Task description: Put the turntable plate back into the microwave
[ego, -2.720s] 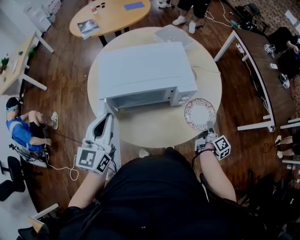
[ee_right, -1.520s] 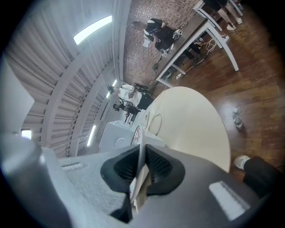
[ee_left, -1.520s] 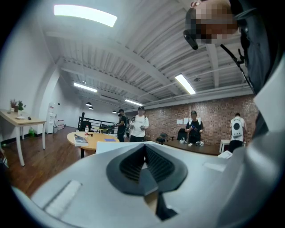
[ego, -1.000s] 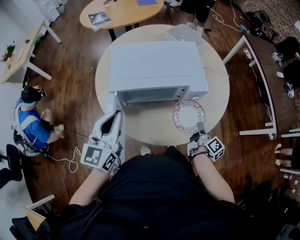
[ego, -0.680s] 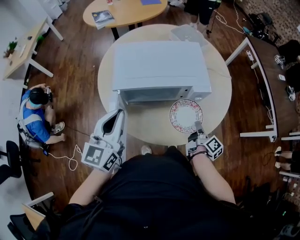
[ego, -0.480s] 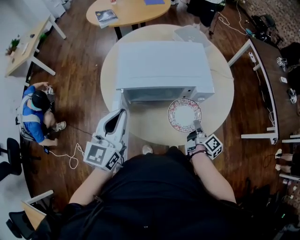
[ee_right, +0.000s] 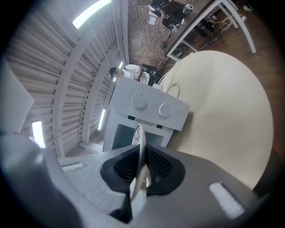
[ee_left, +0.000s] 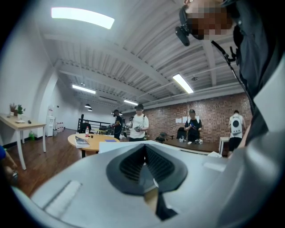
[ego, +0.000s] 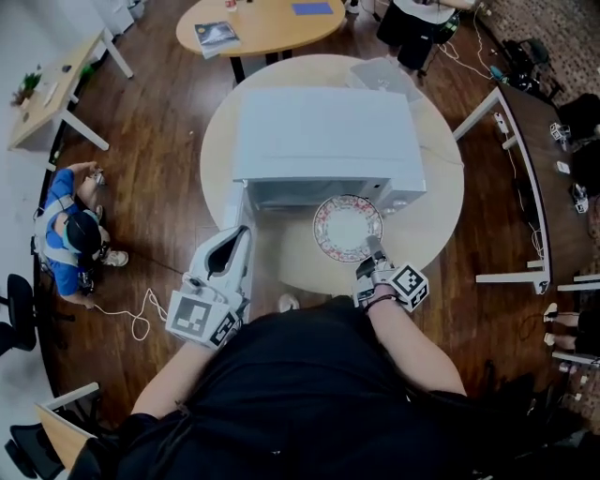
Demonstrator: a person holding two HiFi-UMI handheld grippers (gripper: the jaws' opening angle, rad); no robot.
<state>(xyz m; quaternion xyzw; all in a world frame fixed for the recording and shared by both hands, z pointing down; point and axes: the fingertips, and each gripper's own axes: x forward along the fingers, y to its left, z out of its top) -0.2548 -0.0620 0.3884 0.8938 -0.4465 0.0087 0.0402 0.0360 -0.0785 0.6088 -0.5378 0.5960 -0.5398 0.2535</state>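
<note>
the plate (ego: 347, 227) is not in yet: it is held over the round table (ego: 427, 220) at the frame's middle, just in front of the microwave (ego: 323, 131), its far rim near the opening. the right gripper (ego: 373, 251) pinches the plate's near rim between its jaws. the door (ego: 246, 302) stands swung open at lower left. the left gripper (ego: 234, 246) is on it, jaws pressed together on what looks like its thin top edge. left to do, i judge: slide the plate in, seat it, let go. nothing blocks the opening. a clear tub (ego: 380, 75) sits behind the microwave, a wooden table (ego: 267, 23) at the top, a seated person (ego: 67, 239) far left.
</note>
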